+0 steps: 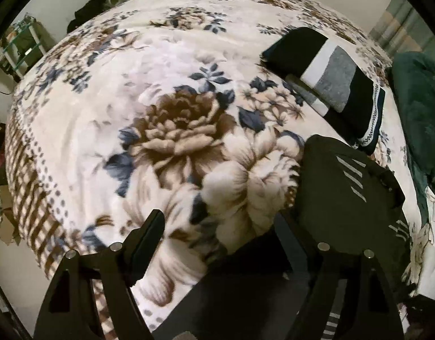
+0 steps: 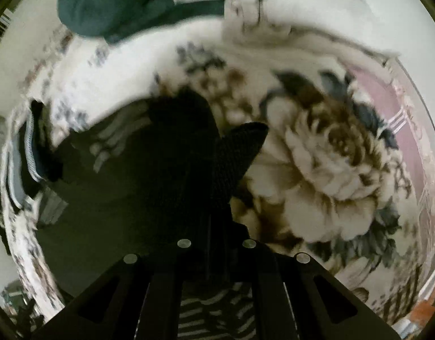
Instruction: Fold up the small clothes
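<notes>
A black garment with grey slash marks [image 1: 344, 192] lies on the floral blanket [image 1: 166, 130], at the right of the left wrist view. My left gripper [image 1: 217, 229] hangs open above the blanket beside it, with the right finger [image 1: 285, 238] at the garment's near edge and nothing between the jaws. In the blurred right wrist view my right gripper [image 2: 231, 141] points down with its fingers together, and they seem to pinch the edge of the black garment [image 2: 149, 170]. A folded stack of black, white and grey clothes [image 1: 327, 85] rests further back.
A dark green garment [image 1: 418, 104] is heaped at the bed's right side, also seen as dark green cloth [image 2: 118, 5]. A pink piece with white stripes [image 2: 387, 110] lies on the blanket. Striped cloth [image 2: 211, 311] shows under the right gripper. A rack and clutter [image 1: 22, 45] stand off the bed's left edge.
</notes>
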### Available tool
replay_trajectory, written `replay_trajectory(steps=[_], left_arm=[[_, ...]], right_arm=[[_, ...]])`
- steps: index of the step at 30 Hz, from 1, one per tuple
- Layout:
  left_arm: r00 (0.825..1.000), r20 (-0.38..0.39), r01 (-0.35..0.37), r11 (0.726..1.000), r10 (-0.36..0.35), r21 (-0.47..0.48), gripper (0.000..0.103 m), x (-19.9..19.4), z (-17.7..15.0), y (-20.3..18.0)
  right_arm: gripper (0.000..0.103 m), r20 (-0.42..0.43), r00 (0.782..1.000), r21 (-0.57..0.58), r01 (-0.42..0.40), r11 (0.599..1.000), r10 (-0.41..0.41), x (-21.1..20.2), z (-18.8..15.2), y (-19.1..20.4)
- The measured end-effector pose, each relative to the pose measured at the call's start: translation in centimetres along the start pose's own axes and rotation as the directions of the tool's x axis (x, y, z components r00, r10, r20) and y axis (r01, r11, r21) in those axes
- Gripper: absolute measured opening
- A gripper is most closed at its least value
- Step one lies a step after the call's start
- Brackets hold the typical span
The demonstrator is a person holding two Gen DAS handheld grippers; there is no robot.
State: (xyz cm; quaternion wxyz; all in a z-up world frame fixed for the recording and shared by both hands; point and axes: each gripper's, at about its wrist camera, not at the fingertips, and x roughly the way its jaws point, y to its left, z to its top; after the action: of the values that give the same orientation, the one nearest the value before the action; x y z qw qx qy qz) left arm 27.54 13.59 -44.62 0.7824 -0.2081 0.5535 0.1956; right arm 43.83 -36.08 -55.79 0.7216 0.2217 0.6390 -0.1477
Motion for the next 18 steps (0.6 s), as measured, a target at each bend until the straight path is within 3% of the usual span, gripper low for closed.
replay_trajectory(steps=[2,4,7,8,9,11,13,15,18], left_arm=[[1.000,-0.007,0.011,1.000,-0.011,0.006,0.079,0.7,0.0,-0.4],[1.000,-0.017,0.012,1.000,-0.012,0.015,0.079,1.6,-0.1,-0.8],[0.999,-0.048,0.022,1.000,-0.022,0.016,0.079,3.1,-0.4,-1.4],[0.998,-0.057,0.025,1.000,-0.024,0.016,0.079,3.6,-0.6,-1.6],[0.997,-0.071,0.027,0.999,-0.025,0.022,0.079,4.2,-0.8,-1.9],[0.996,-0.092,0.003,0.999,0.002,0.051,0.079,5.5,-1.3,-2.7],[0.993,-0.108,-0.045,0.995,0.055,0.094,0.079,6.9,-1.8,-3.3],[0.989,-0.120,-0.072,0.991,0.086,0.115,0.079,7.8,-2.3,-3.3],[0.984,-0.124,-0.114,0.983,0.132,0.144,0.079,8.8,-2.8,-2.8]], right_arm=[[0.008,-0.089,0.995,-0.045,0.050,0.998,-0.054,1.6,0.9,0.6],[0.008,-0.104,0.990,-0.075,0.086,0.993,-0.094,1.0,1.5,1.4],[0.018,-0.021,0.993,-0.098,0.110,0.989,-0.113,-2.2,1.8,3.5],[0.027,0.020,0.994,-0.112,0.108,0.988,-0.106,-3.3,1.7,4.6],[0.037,0.063,0.994,-0.140,0.094,0.986,-0.086,-4.2,1.4,6.3],[0.045,0.083,0.996,-0.257,0.038,0.966,-0.017,-4.3,0.4,10.9],[0.046,0.012,0.999,-0.427,-0.038,0.903,0.048,-2.5,-1.2,17.0],[0.046,-0.107,0.989,-0.572,-0.146,0.807,0.103,0.1,-2.9,23.8],[0.046,-0.191,0.978,-0.732,-0.200,0.651,0.085,3.9,-5.6,32.2]])
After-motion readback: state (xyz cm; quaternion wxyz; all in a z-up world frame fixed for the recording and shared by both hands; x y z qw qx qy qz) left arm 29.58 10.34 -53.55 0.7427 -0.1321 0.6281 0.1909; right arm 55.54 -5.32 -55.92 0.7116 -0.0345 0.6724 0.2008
